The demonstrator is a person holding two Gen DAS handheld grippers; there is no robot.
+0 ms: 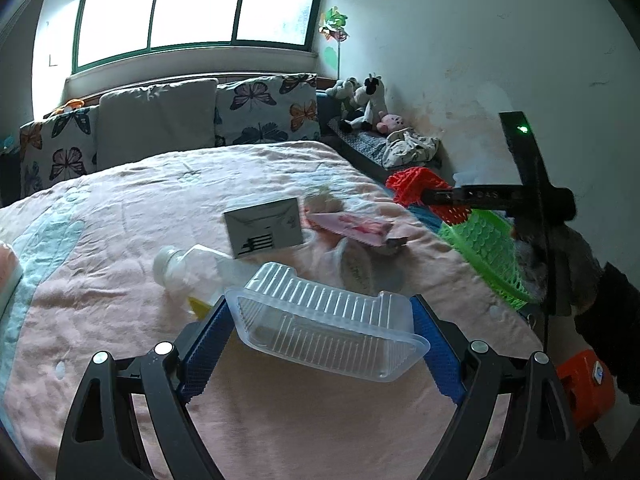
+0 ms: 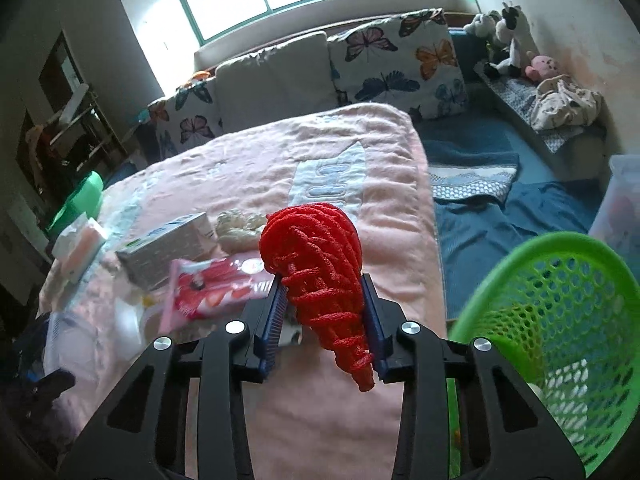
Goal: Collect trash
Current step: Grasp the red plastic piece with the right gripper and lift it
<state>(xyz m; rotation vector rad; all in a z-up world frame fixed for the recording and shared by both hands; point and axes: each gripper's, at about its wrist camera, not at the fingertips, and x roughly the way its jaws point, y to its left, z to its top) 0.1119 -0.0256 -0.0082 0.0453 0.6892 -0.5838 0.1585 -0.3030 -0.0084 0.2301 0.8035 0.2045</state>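
The left tongs (image 1: 322, 330) are clenched on a clear ribbed plastic tray (image 1: 326, 326), their blue pads pressing its two short ends, and the tray sits tilted just above the pink bedspread (image 1: 120, 208). Beyond the tray more trash lies on the bed: a plastic bottle (image 1: 188, 270) with a white cap on its side, a grey cardboard box (image 1: 262, 226) standing on edge, and a pink snack wrapper (image 1: 352, 228) just beside the box.

The right tongs (image 2: 326, 316) are clenched on a red foam fruit net (image 2: 316, 264), which stands up between the blue pads with its bunched end above them and its narrow end hanging below. From the left wrist view this net shows red at the bed's right edge, touching the rim of the green mesh basket (image 2: 560, 312). From the right wrist view the basket stands just beside the tongs, off the bed's edge over the blue blanket (image 2: 500, 216), with some pale scraps at its bottom.

Butterfly pillows (image 2: 400, 60) line the head of the bed under the window (image 1: 192, 12), and plush toys (image 2: 508, 40) sit on a ledge by the wall
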